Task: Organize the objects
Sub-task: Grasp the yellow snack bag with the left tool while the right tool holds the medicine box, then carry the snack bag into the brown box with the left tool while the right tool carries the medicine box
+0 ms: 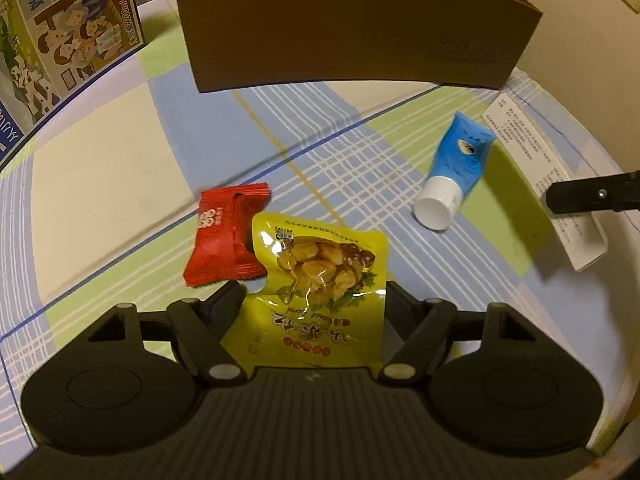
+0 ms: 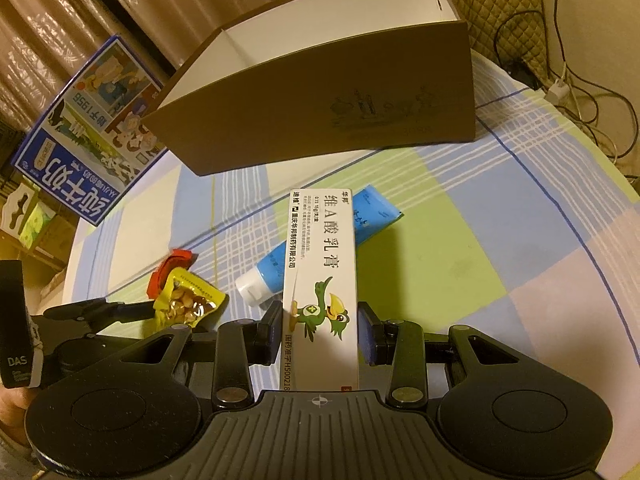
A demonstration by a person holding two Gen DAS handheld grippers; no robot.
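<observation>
Checked cloth (image 1: 120, 128) in blue, green and cream covers the table that carries everything counted below. One brown cardboard box (image 1: 352, 28), open at the top and pale inside, stands at the far side; one printed milk carton (image 2: 88, 132) stands left of it. Four loose items show: one yellow snack pouch (image 1: 320, 280), one red sachet (image 1: 224, 236), one blue tube (image 1: 456, 168) with a white cap, and one white ointment carton (image 2: 320, 280). My left gripper (image 1: 314, 300) has its fingers on either side of the pouch's lower half; whether they press it I cannot tell. The red sachet lies just beside the pouch, partly under its left edge. My right gripper (image 2: 320, 320) straddles the ointment carton, its left pad against the carton and its right pad just clear of it. The tube lies on the cloth beyond the carton, cap toward me.
</observation>
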